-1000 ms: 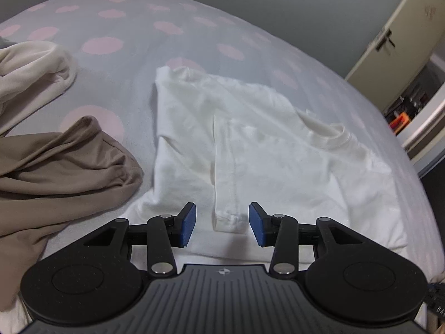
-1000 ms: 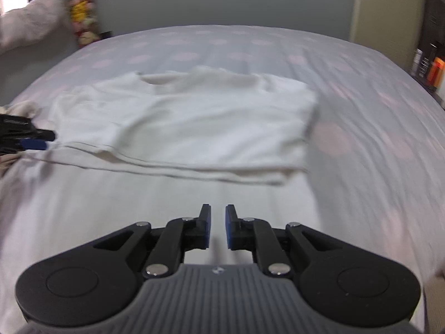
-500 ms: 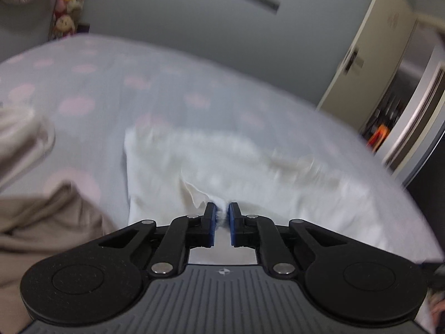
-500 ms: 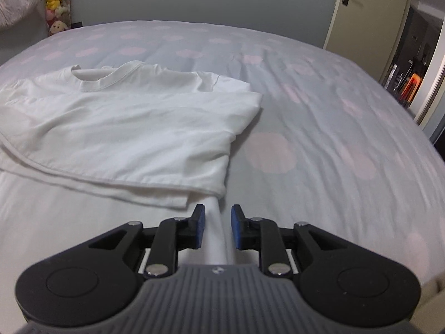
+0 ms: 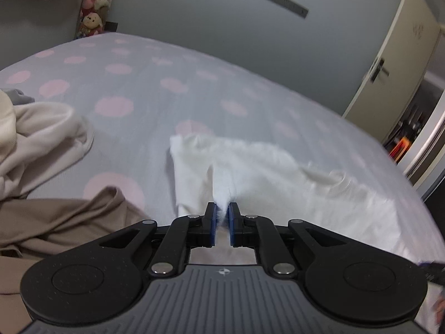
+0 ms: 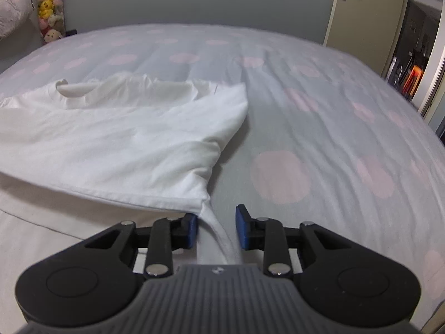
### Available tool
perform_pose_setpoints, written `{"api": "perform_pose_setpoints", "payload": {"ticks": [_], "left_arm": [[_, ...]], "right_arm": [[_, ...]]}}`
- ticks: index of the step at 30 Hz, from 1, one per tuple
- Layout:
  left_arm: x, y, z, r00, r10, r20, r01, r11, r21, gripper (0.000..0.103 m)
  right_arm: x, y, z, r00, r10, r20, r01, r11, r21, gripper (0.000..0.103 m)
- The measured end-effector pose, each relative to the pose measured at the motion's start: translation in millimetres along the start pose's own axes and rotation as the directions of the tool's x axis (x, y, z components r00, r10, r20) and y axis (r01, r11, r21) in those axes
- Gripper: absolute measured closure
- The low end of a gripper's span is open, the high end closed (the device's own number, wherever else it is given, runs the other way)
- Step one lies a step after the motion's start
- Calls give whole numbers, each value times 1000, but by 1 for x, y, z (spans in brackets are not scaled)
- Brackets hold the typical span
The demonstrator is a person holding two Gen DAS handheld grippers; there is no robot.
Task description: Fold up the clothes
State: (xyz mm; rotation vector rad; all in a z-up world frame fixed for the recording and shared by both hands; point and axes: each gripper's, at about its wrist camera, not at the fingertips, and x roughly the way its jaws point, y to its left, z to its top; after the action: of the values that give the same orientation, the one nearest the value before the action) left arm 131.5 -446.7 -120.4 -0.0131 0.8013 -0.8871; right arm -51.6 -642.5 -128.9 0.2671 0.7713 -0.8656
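Note:
A white T-shirt (image 5: pixel 267 172) lies on the grey bed with pink dots (image 5: pixel 139 83). My left gripper (image 5: pixel 222 218) is shut on a folded edge of the shirt and holds it raised off the bed. In the right wrist view the same T-shirt (image 6: pixel 116 139) lies spread to the left, collar at the far side. My right gripper (image 6: pixel 216 226) is open, with the shirt's near corner and hem lying between its fingers.
A beige garment (image 5: pixel 64 217) and a cream garment (image 5: pixel 39 139) lie heaped at the left of the bed. Stuffed toys (image 5: pixel 96 5) hang at the far wall. A door (image 5: pixel 389 64) stands at the right. The bed sheet (image 6: pixel 333 128) lies bare to the right of the shirt.
My left gripper closed on the shirt's folded edge and lifted it. My right gripper moved to the shirt's right corner and has opened wider around the hem.

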Motion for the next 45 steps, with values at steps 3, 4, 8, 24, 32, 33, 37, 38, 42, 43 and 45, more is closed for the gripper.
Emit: {"api": "perform_pose_setpoints", "payload": {"ticks": [3,4,8,24,32,33,37,38,42,43,45], "left_arm": [[4,1,-4,999,23,-42,-22,1000,17,96],[5,2,-5,998,23,-61,-22,1000,15,96],[9,3,-11,991,30,-127,-28,999,21,96],[-4,17,-2,989,16,-144,-16,1000,-3,79],[2,8,27,995,-2,-97,7,999,45,62],[9,6,32,994,-1,-110,8,998,69,58],[40,3,41,981,-24,-193,45,994,102,60],[45,3,42,978,-59,-199,78,993,86,61],[45,-11,41,980,-76,-181,107,980,166,66],[44,-15,40,982,-75,-175,109,975,193,66],[42,-23,39,984,-73,-161,112,963,247,66]], "right_arm": [[-6,-9,-3,1000,2,-12,-2,1000,-5,85],[-6,-12,-5,1000,7,-21,-7,1000,-7,85],[2,-19,-8,997,20,-72,-16,998,56,85],[-50,-35,-26,991,45,-122,-26,988,155,79],[-73,-21,-34,998,31,-47,-24,990,141,79],[-73,-20,-32,999,37,-38,-31,989,143,79],[-72,-14,-28,997,72,-2,-71,985,160,75],[-72,-12,-28,997,80,6,-80,983,165,69],[-73,-8,-37,994,107,9,-106,975,194,68],[-73,-9,-40,994,111,10,-111,972,205,68],[-74,-9,-46,993,119,10,-119,967,227,68]]}}
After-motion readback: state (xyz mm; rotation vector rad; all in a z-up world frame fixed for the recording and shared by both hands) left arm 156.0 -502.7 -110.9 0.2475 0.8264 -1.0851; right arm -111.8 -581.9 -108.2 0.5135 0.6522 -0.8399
